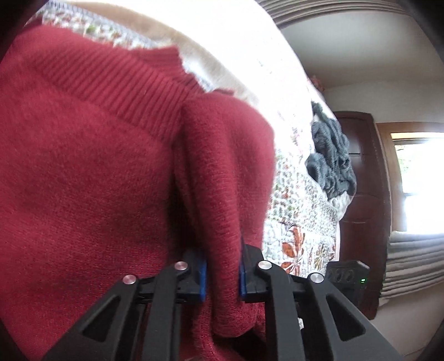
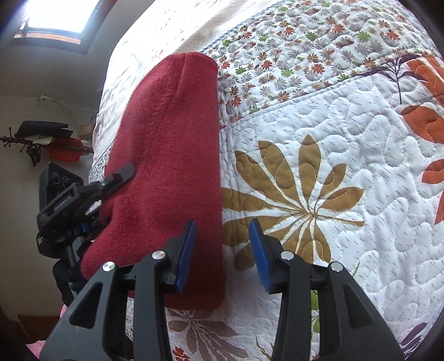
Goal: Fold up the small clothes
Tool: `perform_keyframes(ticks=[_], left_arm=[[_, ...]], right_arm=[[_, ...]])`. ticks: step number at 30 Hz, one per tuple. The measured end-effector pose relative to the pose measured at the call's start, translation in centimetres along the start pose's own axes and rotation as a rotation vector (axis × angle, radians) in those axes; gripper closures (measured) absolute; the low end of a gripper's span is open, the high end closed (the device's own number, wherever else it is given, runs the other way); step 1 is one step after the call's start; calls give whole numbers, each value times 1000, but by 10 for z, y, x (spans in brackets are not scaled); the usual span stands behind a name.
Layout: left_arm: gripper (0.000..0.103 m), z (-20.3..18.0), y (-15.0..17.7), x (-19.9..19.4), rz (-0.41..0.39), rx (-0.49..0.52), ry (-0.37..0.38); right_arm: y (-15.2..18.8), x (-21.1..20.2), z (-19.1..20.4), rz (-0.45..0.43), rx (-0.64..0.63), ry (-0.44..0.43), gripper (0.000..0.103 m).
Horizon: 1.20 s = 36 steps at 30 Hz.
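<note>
A dark red knitted sweater (image 1: 97, 172) lies on a floral quilt (image 1: 294, 222). In the left wrist view my left gripper (image 1: 222, 275) is shut on a bunched fold of the sweater, which rises between the blue pads (image 1: 202, 280). A ribbed band crosses the sweater at upper left. In the right wrist view the red sweater (image 2: 169, 155) shows as a folded strip on the quilt (image 2: 347, 155). My right gripper (image 2: 222, 255) stands open over the strip's right edge, nothing between its blue pads (image 2: 186, 252). The left gripper (image 2: 83, 200) grips the strip's left side.
A grey knitted garment (image 1: 330, 158) lies heaped at the quilt's far edge. Beyond it stand a dark wooden door (image 1: 363, 180) and a bright window (image 1: 419, 180). In the right wrist view a wall shelf with dark items (image 2: 44, 136) hangs at left, under a window (image 2: 55, 16).
</note>
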<state>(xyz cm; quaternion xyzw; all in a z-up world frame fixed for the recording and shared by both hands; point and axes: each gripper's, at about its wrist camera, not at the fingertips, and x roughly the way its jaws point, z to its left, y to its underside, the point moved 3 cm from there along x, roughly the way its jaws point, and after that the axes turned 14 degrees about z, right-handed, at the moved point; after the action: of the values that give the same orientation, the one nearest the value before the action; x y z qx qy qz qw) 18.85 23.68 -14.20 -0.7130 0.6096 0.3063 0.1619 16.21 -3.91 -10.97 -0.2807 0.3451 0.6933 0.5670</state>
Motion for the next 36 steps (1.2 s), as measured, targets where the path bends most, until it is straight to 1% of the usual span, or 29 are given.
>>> perform_keyframes(ticks=[6, 13, 21, 27, 33, 36], left_arm=[[88, -10, 2, -31, -79, 46, 35], [89, 0, 4, -71, -126, 58, 8], [89, 34, 4, -118, -202, 12, -40], [89, 56, 4, -145, -246, -17, -84], [89, 75, 9, -171, -272, -22, -119], [89, 91, 11, -179, -280, -46, -117]], right_arm=[[8, 2, 3, -7, -5, -15, 61], [17, 10, 18, -2, -18, -27, 60], [19, 26, 48, 18, -87, -3, 57], [20, 42, 73, 48, -157, -7, 54], [22, 64, 103, 77, -201, -14, 51], [23, 77, 113, 95, -213, -12, 51]])
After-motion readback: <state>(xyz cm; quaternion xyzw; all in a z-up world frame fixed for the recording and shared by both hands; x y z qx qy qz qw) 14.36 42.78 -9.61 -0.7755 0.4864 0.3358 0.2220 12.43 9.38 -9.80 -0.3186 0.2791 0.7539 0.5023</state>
